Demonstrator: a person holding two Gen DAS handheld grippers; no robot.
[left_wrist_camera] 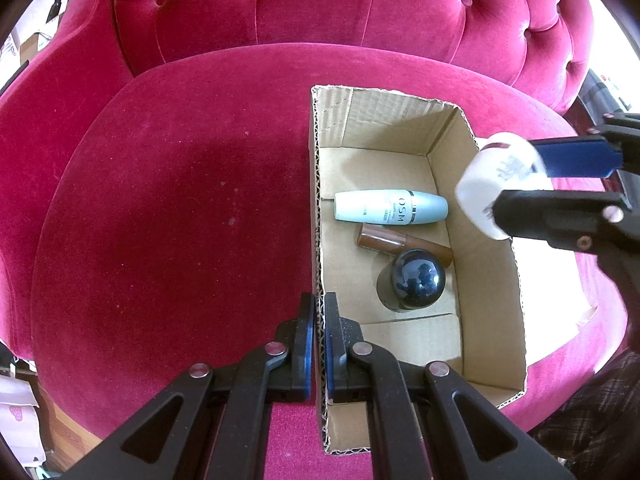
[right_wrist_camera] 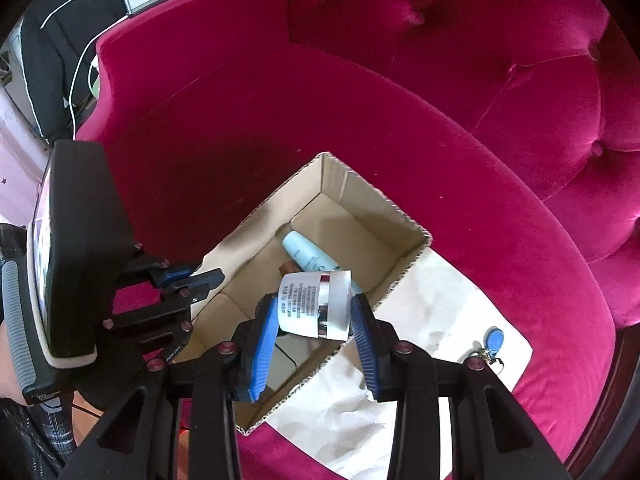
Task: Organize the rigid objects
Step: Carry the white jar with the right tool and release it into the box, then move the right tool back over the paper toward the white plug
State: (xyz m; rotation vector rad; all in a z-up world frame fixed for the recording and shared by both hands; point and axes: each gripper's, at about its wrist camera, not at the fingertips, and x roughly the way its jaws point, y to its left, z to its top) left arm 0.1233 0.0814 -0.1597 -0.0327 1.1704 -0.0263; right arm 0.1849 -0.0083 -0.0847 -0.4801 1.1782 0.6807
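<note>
An open cardboard box (left_wrist_camera: 486, 280) (right_wrist_camera: 380, 204) sits on a magenta velvet chair seat. Inside it lie a pale blue bottle (left_wrist_camera: 390, 207) (right_wrist_camera: 306, 254), a brown tube (left_wrist_camera: 400, 242) (right_wrist_camera: 287, 267) and a black round-capped jar (left_wrist_camera: 414, 280). My left gripper (left_wrist_camera: 319, 344) (right_wrist_camera: 200, 278) is shut on the box's left wall. My right gripper (right_wrist_camera: 316, 312) (left_wrist_camera: 516, 178) is shut on a white jar (right_wrist_camera: 316, 306) (left_wrist_camera: 494, 186) with a silver band, held tilted above the box's right side.
A sheet of white paper (right_wrist_camera: 432, 320) lies under the box and spreads to its right. A blue key fob (right_wrist_camera: 494, 338) with a ring rests on that paper. The tufted chair back (left_wrist_camera: 320, 4) rises behind the box. The seat left of the box is bare velvet (left_wrist_camera: 180, 200).
</note>
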